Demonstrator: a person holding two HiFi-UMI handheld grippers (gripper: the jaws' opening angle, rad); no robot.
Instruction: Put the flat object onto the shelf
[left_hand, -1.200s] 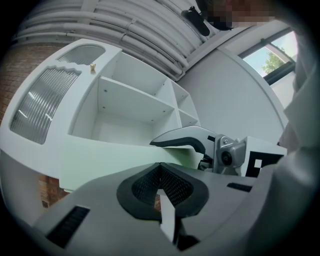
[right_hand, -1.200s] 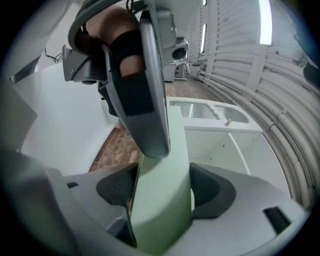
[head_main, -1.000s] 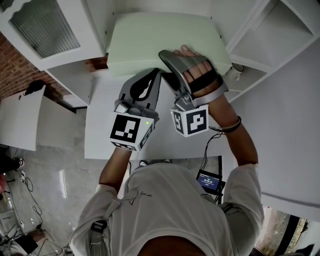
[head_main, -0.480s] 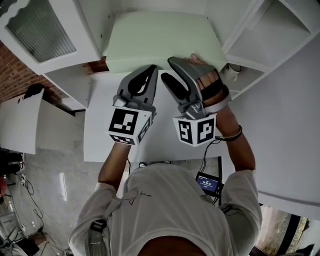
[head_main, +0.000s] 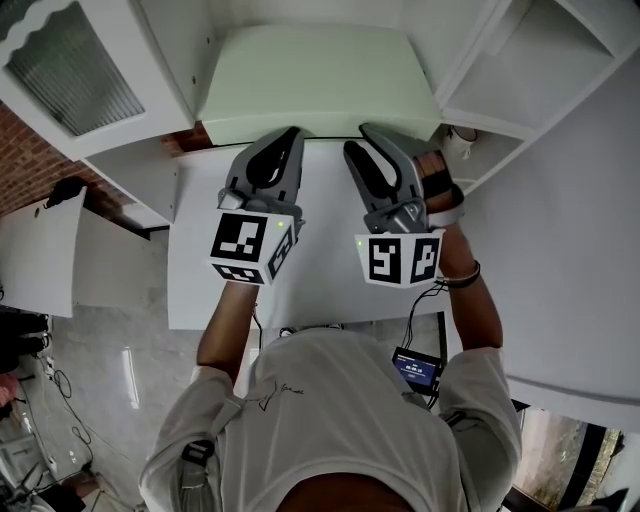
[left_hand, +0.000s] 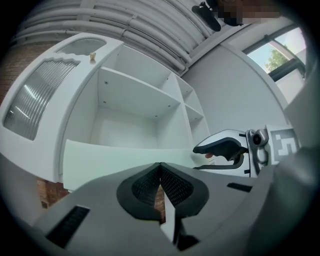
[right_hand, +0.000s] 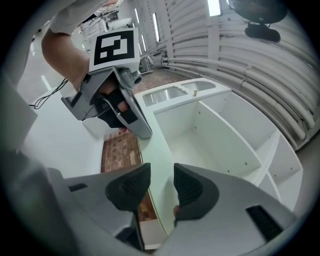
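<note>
The flat object is a pale green board (head_main: 320, 80) lying in the white cabinet's lower bay, its near edge facing me. My left gripper (head_main: 290, 135) is shut, and its tips sit against that edge. The left gripper view shows the pads (left_hand: 160, 167) closed together with the board (left_hand: 115, 160) just beyond them. My right gripper (head_main: 372, 135) reaches the same edge further right. Its jaws have just been closing, and a gap remains between them (right_hand: 162, 175). The board (right_hand: 155, 150) shows through that gap at the tips, and I see no pad pressing on it.
The white cabinet (head_main: 200, 50) has an upper shelf (left_hand: 135, 95) and side bays at the right (head_main: 520, 90). A ribbed-glass door (head_main: 70, 70) hangs open at the left. Both hands are over a white table (head_main: 320, 280). A small black device (head_main: 418, 362) hangs by my right arm.
The board has slid deeper into the cabinet and now lies square. The right gripper has rolled and drawn back from over the board to its near edge, its jaws narrower.
</note>
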